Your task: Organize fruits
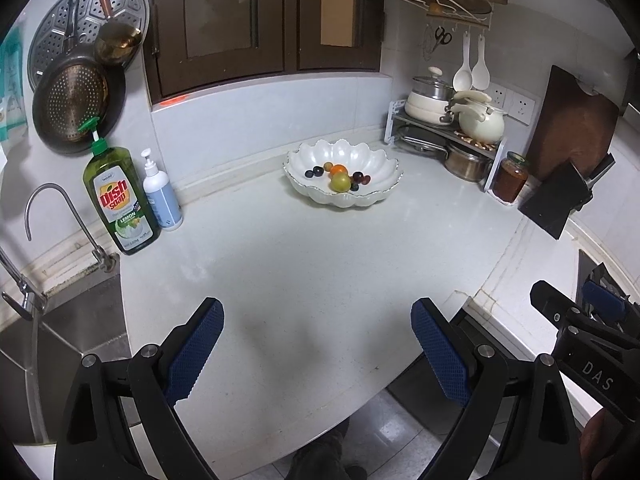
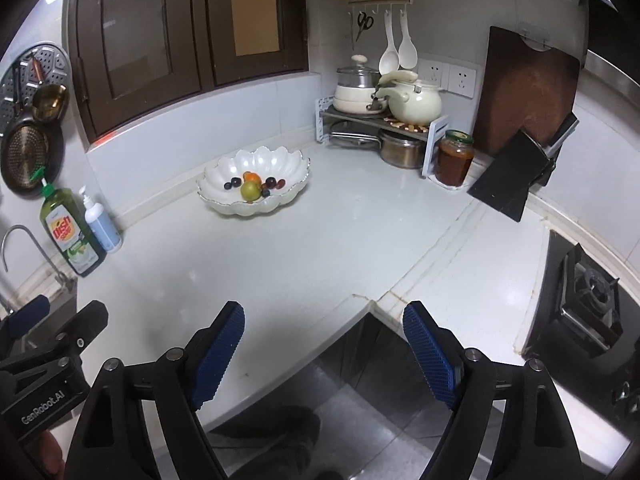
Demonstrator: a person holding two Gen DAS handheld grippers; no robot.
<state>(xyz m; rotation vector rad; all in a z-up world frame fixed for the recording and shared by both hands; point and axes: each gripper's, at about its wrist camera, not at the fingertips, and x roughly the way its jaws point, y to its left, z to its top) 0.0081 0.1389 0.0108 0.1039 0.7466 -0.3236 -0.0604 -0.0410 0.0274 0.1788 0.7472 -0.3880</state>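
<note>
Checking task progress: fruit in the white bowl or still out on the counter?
In. The fruit sits inside the white bowl; none shows loose on the counter in either wrist view.

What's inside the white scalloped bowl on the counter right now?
The white bowl holds a yellow-green fruit, an orange one behind it, and several dark grapes. Whatever lies under or behind the bigger fruits is hidden.

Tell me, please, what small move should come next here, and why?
Probably draw both tools back and stop: every fruit in view already lies in the white bowl, no fruit shows on the counter, and the left tool and right tool stand open, holding nothing.
</note>
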